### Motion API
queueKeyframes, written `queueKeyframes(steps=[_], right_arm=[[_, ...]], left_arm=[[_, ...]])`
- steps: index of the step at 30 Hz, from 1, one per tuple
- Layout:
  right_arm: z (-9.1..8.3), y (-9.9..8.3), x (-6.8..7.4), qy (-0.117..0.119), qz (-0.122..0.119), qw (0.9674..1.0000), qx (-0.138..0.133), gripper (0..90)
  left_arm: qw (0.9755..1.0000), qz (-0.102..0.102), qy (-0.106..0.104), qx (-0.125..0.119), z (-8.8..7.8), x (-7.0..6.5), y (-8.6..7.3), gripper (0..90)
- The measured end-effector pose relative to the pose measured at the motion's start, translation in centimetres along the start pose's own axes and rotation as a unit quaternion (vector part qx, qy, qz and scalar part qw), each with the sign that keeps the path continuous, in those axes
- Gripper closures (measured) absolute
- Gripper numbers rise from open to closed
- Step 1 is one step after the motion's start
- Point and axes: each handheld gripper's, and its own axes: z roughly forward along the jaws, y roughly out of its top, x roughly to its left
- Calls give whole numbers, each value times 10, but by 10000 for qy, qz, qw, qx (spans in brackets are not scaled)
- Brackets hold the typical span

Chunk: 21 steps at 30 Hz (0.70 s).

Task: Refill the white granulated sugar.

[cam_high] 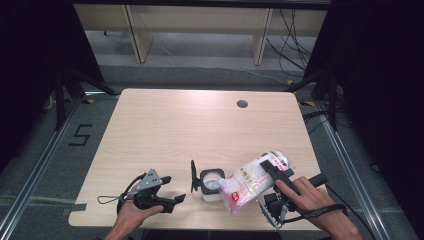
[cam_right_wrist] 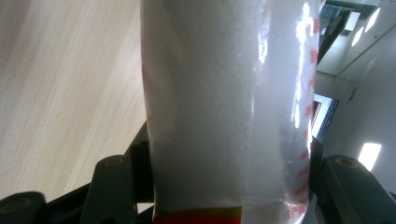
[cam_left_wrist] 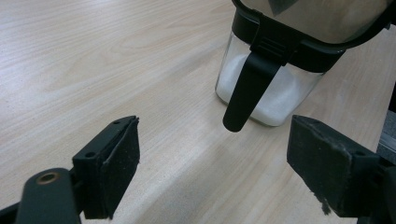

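Observation:
A clear glass jar with a black rim stands near the table's front edge, its hinged lid swung open to the left. White powder lies in its bottom, and a black latch hangs down its side. My right gripper is shut on a white plastic bag with red print, tilted so its lower end rests at the jar's mouth. White grains fill the bag between the jaws. My left gripper rests open on the table left of the jar, and nothing lies between its pads.
The wooden table has a round cable hole at its far right. Metal stands and cables flank the table on the floor. A pale shelf unit stands behind.

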Motion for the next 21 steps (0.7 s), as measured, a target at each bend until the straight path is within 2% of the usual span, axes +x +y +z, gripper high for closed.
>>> queueKeyframes(steps=[1, 2, 4, 5, 9, 11, 12, 13, 15, 17, 19, 20, 21], right_arm=[[2, 0, -3, -65, -163, 9998, -108, 441], [1, 1, -2, -25, -70, 9999, -90, 441], [2, 1, -1, -32, -92, 9999, -88, 441], [1, 1, 0, 3, 11, 10000, -29, 441], [2, 1, -1, -32, -62, 9999, -81, 441], [1, 0, 1, 11, 129, 9999, -7, 442], [2, -1, 0, -17, 44, 10000, -52, 441], [0, -1, 1, -26, 175, 9998, 36, 442], [0, -3, 0, -14, 46, 10000, -3, 442], [-2, -5, 2, -20, 67, 10000, 34, 442], [-4, -5, 1, -22, -44, 10000, -13, 442], [-5, -4, 2, -30, 25, 10000, -2, 442], [-6, -4, 2, -34, 46, 10000, -1, 442]], left_arm=[[10000, 0, 8, 5, 0, 0, 0, 167], [10000, 1, 9, 4, 0, 0, 0, 167], [10000, -1, 10, 3, 0, 0, 0, 167], [10000, 2, 11, 7, 0, 0, 0, 167], [10000, -7, -10, -8, 0, 0, 0, 167], [10000, -6, 11, 1, 0, 0, 0, 167], [10000, -6, 12, 0, 0, 0, 0, 167], [10000, -6, 13, 0, 0, 0, 0, 167], [10000, -2, 13, 5, 0, 0, 0, 167], [10000, -1, 13, 0, 0, 0, 0, 167], [10000, 1, 8, 1, 0, 0, 0, 167], [10000, 1, -6, 2, 0, 0, 0, 167], [9999, -124, 22, 2, 0, -2, -1, 167]])
